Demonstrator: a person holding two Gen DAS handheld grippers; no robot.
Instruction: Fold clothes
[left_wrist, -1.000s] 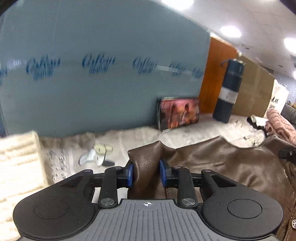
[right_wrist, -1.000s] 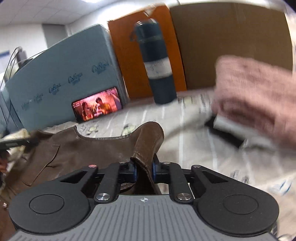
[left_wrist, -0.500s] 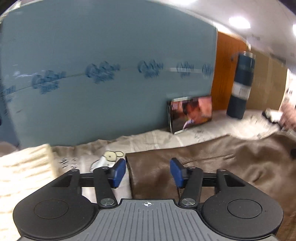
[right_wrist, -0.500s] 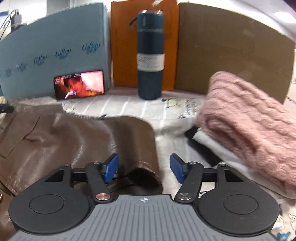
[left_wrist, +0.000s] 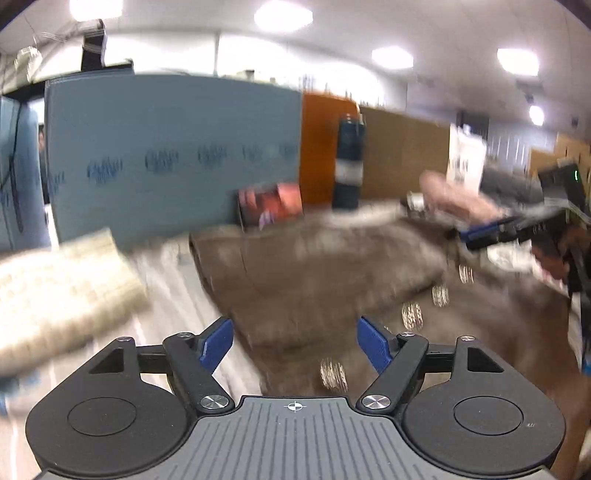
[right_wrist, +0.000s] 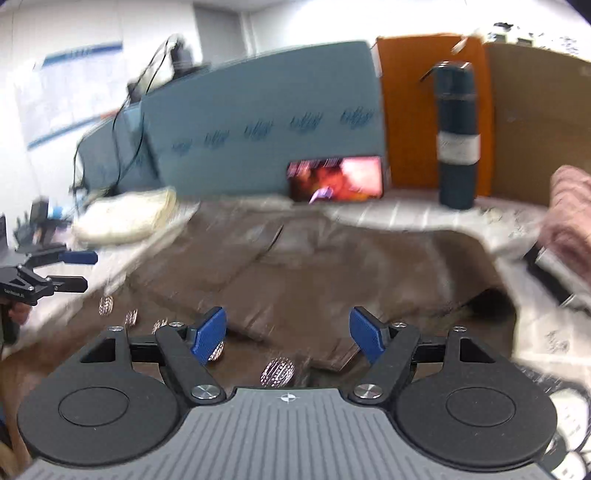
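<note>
Both grippers are hanging open above the table, gripping nothing: my left gripper (left_wrist: 294, 341) and my right gripper (right_wrist: 288, 331) are each showing blue pads spread wide over the brown jacket (right_wrist: 332, 266).

Inventory, largest first:
- Blue foam board (left_wrist: 173, 147) is standing at the back; its repeated dark-blue printing is too blurred to read.
- Brown jacket is lying spread on the table, under both grippers, with shiny snap buttons (left_wrist: 412, 315) along one edge.
- Cream knit (left_wrist: 62, 280) is sitting left of the jacket.
- Pink knit (right_wrist: 570, 225) is sitting at the right.
- Dark bottle (right_wrist: 456, 136) is standing upright, its pale label unreadable.
- Phone (right_wrist: 336, 179) is leaning against the board, screen lit.

Only the right view is showing a white wall poster (right_wrist: 66, 99); only the left view is showing ceiling lights (left_wrist: 282, 16). Each view is catching the other gripper at its edge.
</note>
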